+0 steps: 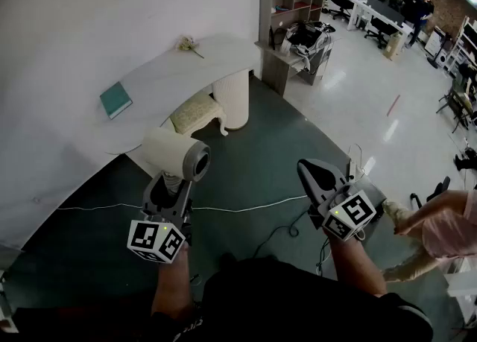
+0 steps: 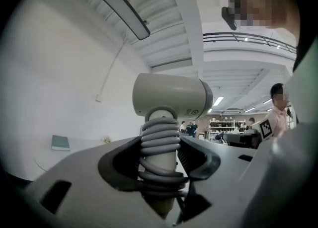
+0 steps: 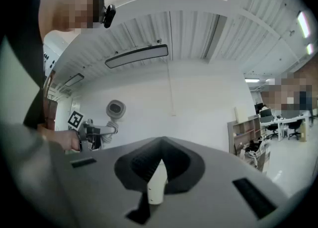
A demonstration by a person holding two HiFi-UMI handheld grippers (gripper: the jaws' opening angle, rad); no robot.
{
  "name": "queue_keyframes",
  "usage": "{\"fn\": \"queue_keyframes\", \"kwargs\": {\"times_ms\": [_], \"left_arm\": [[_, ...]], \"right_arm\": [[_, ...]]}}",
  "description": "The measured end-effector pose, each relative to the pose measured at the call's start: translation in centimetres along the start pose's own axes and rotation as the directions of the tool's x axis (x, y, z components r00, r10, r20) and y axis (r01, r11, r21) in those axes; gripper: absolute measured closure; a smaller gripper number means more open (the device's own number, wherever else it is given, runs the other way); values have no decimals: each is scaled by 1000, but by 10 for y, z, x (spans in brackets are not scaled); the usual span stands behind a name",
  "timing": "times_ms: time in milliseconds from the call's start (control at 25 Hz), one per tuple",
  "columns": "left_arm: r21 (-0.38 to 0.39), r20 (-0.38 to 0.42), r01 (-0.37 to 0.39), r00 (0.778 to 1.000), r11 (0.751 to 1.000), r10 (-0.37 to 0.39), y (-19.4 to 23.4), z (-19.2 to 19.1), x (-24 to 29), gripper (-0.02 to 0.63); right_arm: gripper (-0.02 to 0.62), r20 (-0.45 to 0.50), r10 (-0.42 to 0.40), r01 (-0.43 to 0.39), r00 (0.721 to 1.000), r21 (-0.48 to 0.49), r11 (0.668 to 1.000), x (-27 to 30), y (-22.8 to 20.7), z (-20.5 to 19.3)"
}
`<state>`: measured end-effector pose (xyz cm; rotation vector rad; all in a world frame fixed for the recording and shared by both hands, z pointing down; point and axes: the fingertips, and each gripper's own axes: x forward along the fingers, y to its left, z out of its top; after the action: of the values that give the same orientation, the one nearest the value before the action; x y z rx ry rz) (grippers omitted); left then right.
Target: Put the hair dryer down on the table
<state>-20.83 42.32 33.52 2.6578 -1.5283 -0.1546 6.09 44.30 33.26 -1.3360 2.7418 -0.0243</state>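
Note:
A cream hair dryer [image 1: 177, 156] with a grey end stands upright in my left gripper [image 1: 170, 184], above the dark floor and short of the white curved table [image 1: 171, 72]. In the left gripper view both jaws press on the dryer's handle [image 2: 159, 142], which has its grey cord wound round it; the dryer's head [image 2: 171, 95] rises above them. The right gripper view shows the hair dryer [image 3: 115, 109] off to the left. My right gripper [image 1: 317, 176] is held level at the right with its jaws together. A small white piece [image 3: 156, 185] shows between them; what it is I cannot tell.
On the table lie a teal book [image 1: 115, 100] and a small flower [image 1: 188, 44]. A cushioned stool [image 1: 197, 113] and a white pedestal [image 1: 232, 98] stand under its edge. Cables [image 1: 246, 205] run over the floor. A shelf unit [image 1: 291, 27] stands behind, a person [image 1: 440, 229] at right.

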Motion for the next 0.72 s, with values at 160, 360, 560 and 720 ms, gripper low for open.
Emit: {"fn": "queue_keyframes", "kwargs": {"times_ms": [160, 360, 560, 720], "left_arm": [[-31, 9, -9, 1000, 999, 9, -4, -7, 4, 377], [26, -5, -11, 1000, 1000, 11, -12, -2, 10, 377], [93, -18, 4, 1000, 996, -2, -25, -3, 12, 377], [80, -22, 19, 1000, 997, -17, -48, -8, 14, 377]], "right_arm": [[592, 10, 9, -9, 1000, -8, 1000, -6, -2, 3], [592, 12, 7, -7, 1000, -3, 1000, -18, -5, 8], [592, 24, 4, -4, 1000, 7, 1000, -29, -6, 7], [592, -1, -5, 5, 1000, 8, 1000, -53, -15, 2]]}}
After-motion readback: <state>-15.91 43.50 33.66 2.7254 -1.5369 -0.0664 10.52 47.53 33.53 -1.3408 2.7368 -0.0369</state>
